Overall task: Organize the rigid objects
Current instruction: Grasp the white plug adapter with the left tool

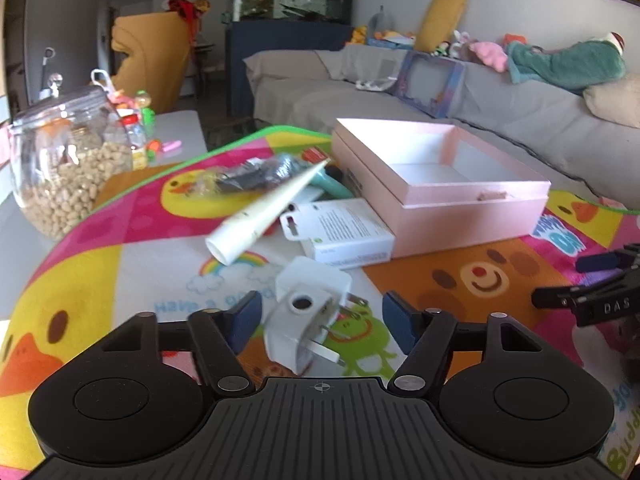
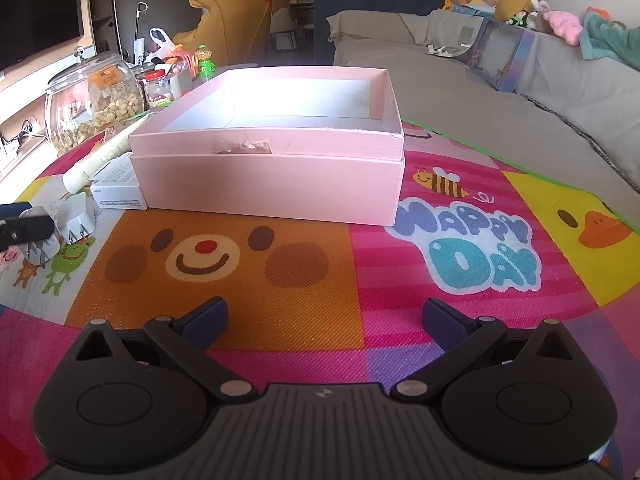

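Observation:
A white plug adapter [image 1: 304,320] lies on the colourful play mat [image 1: 120,264], between the open fingers of my left gripper [image 1: 322,322], which touch nothing. Behind it lie a white tube [image 1: 268,212], a small white carton [image 1: 344,236] and a dark bagged item [image 1: 256,172]. An open, empty pink box [image 1: 436,184] stands to the right. In the right wrist view the pink box [image 2: 272,176] is straight ahead. My right gripper [image 2: 324,320] is open and empty above the mat [image 2: 480,248]. The adapter [image 2: 78,216] and my left gripper's fingertips [image 2: 24,228] show at the left.
A glass jar of nuts [image 1: 68,168] and small bottles [image 1: 138,140] stand at the mat's left. A grey sofa [image 1: 500,112] with toys and cushions runs behind and to the right. The right gripper's tip [image 1: 600,280] shows at the right edge of the left wrist view.

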`<state>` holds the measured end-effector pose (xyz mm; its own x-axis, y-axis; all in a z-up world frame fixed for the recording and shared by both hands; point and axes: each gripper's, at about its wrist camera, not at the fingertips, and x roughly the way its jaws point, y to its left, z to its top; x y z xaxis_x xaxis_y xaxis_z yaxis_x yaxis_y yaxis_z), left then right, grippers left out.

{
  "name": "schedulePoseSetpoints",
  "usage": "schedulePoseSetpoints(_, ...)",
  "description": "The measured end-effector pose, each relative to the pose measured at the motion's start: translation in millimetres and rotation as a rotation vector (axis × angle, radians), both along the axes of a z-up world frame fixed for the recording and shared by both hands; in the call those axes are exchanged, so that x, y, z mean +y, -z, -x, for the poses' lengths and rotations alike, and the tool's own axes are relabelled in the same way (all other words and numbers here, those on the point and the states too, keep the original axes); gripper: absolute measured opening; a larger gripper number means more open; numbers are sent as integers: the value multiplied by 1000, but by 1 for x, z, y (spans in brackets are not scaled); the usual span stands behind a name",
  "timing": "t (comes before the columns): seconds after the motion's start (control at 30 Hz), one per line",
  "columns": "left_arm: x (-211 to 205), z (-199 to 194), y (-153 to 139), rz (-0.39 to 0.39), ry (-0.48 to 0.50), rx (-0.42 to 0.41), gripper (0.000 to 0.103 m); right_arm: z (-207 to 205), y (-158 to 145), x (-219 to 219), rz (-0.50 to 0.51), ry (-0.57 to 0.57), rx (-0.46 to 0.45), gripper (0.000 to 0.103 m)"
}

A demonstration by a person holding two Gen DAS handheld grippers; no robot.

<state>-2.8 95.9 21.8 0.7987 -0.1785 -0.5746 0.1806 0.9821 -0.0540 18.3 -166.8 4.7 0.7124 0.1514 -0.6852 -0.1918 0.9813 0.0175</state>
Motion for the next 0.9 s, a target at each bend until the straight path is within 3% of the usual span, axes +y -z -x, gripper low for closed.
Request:
schedulePoseSetpoints(0.03,0,1,2,-2,-1,-7,46,0,-1,1,2,-1,-2,103)
schedulePoseSetpoints(0.1,4,5,2,-6,-4,-32,29,2,-4,6,-20,-42,-10,100)
schedulePoseSetpoints(0.2,19,16,-3,44,-18,-47,24,3,-17,28,-73,-153,-22,98)
schedulePoseSetpoints(0.33,43,41,-7,107,-65,-48,24,-1,-35,82,-45,-316,-74,98)
schedulePoseSetpoints(0.4,51,51,-4,121,-80,-29,25,-10,-37,111,-53,-401,-56,92)
schedulePoseSetpoints(0.47,56,60,-1,138,-81,-17,25,-21,-33,140,-53,-480,-19,72)
schedulePoseSetpoints(0.6,64,65,2,164,-90,-21,25,-42,-20,186,-17,-528,38,54)
schedulePoseSetpoints(0.63,65,63,2,174,-95,-21,26,-46,-18,192,-10,-522,52,41)
schedulePoseSetpoints(0.67,66,61,2,180,-99,-20,27,-47,-20,194,-2,-510,43,33)
schedulePoseSetpoints(0.9,47,36,9,145,-53,-10,40,-9,-47,141,-28,-477,-7,32)
